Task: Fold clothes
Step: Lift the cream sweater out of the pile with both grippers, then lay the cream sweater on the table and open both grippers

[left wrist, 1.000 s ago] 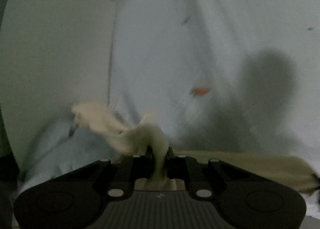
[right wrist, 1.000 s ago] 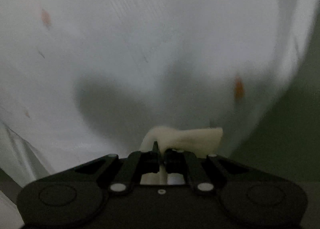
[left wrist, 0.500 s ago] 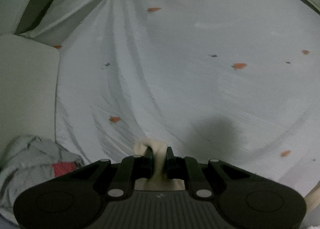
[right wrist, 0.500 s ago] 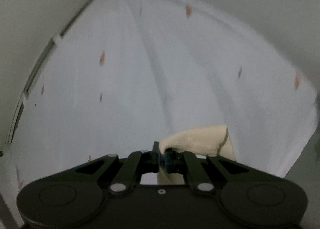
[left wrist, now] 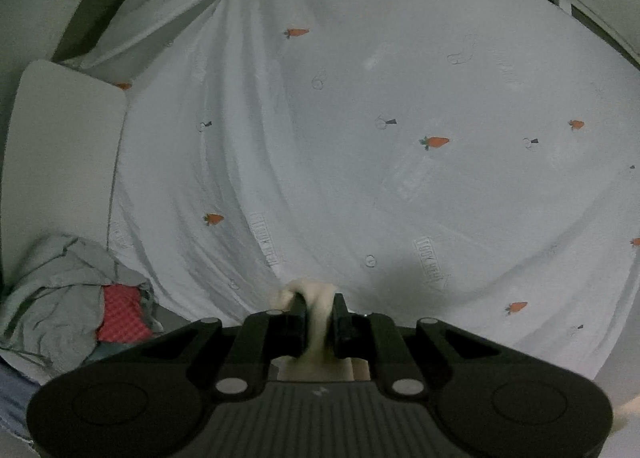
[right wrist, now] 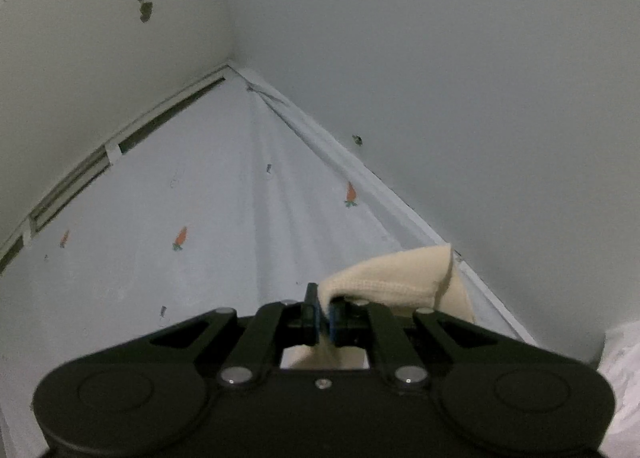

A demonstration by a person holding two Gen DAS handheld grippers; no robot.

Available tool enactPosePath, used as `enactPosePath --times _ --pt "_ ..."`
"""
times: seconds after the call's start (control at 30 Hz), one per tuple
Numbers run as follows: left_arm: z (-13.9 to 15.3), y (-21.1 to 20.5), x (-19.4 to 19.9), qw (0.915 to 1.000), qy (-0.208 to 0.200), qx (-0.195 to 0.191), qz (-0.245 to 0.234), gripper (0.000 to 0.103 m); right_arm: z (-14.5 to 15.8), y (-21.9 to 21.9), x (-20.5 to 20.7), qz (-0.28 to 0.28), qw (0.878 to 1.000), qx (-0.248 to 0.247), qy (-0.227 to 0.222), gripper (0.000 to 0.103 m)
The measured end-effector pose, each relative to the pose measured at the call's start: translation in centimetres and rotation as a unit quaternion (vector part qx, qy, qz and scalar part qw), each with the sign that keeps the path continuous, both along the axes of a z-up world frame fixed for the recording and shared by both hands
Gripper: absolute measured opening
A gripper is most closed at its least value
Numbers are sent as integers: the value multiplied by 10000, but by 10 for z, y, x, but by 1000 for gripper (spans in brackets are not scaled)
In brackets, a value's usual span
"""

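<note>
Left claw (left wrist: 319, 322): pinching a bunched fold of cream knit garment (left wrist: 316, 300); the cloth rises in a small tuft above the black fingers (left wrist: 297, 324) and runs down between them toward the claw body; the jaws stand narrowly apart with the fabric filling the gap.

Right claw (right wrist: 324, 316): pressed almost together on an edge of the same cream knit garment (right wrist: 394, 278); a stitched hem shows along the fold, which drapes to the right of the claw and hangs down past it; blue pads (right wrist: 331, 324) are visible at the nip.

Surroundings, left wrist view: a bed covered by a pale blue sheet (left wrist: 400, 177) printed with small orange carrots (left wrist: 436, 141); the sheet is creased in long ridges; at lower left lies a heap of grey clothing (left wrist: 56, 298) with a red checked item (left wrist: 120, 318) tucked into it; a pale flat panel (left wrist: 60, 145) stands at the left edge of the bed.

Surroundings, right wrist view: 2 plain walls (right wrist: 440, 77) meet in a corner above the bed; the carrot sheet (right wrist: 180, 238) runs into that corner; the garment hangs clear above the sheet.
</note>
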State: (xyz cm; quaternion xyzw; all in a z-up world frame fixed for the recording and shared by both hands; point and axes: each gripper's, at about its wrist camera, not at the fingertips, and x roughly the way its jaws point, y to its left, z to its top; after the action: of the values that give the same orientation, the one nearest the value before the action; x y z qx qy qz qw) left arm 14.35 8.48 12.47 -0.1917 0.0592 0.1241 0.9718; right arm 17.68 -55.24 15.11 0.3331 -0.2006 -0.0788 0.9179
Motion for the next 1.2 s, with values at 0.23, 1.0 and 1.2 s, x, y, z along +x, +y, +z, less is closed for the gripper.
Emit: enactPosePath --times 0.23,1.0,1.2 --pt "-11 2 -4 9996 278 -16 59 13 -8 6 -2 55 9996 122 240 5" --pt "-248 123 174 9336 3009 -1932 249 37 -278 88 167 541 8096 122 5843 40" --pt "-269 99 182 9129 3567 -1943 -390 50 -291 144 201 1451 7962 -482 5855 49"
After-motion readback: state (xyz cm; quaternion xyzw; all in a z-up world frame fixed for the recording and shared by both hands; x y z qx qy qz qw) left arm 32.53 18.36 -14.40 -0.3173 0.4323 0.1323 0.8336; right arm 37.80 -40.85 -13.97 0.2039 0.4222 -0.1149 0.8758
